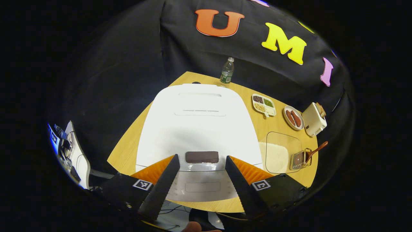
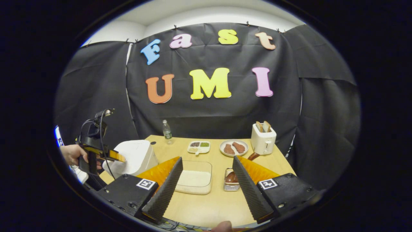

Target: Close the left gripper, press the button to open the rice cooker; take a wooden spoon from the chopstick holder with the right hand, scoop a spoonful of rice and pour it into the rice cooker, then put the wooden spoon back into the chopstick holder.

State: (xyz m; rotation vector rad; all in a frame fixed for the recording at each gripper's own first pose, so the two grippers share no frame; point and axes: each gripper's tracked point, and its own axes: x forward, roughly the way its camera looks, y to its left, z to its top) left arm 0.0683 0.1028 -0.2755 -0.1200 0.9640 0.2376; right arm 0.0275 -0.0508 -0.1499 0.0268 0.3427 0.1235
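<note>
One wooden spoon (image 1: 317, 150) leans handle-up, bowl down.

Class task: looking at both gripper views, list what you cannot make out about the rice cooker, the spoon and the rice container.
- Rice cooker inside: hidden by its shut lid, left gripper view.
- Wooden spoon bowl: hidden inside the chopstick holder, partly behind the right gripper finger, right gripper view.
- Rice container: rice depth unclear, left gripper view.
- Left gripper: its contact with the button can't be judged.

The left gripper view looks steeply down, close over the rice cooker (image 1: 198, 129); the right gripper view faces the counter (image 2: 206, 206) from farther back, sharing both.
</note>
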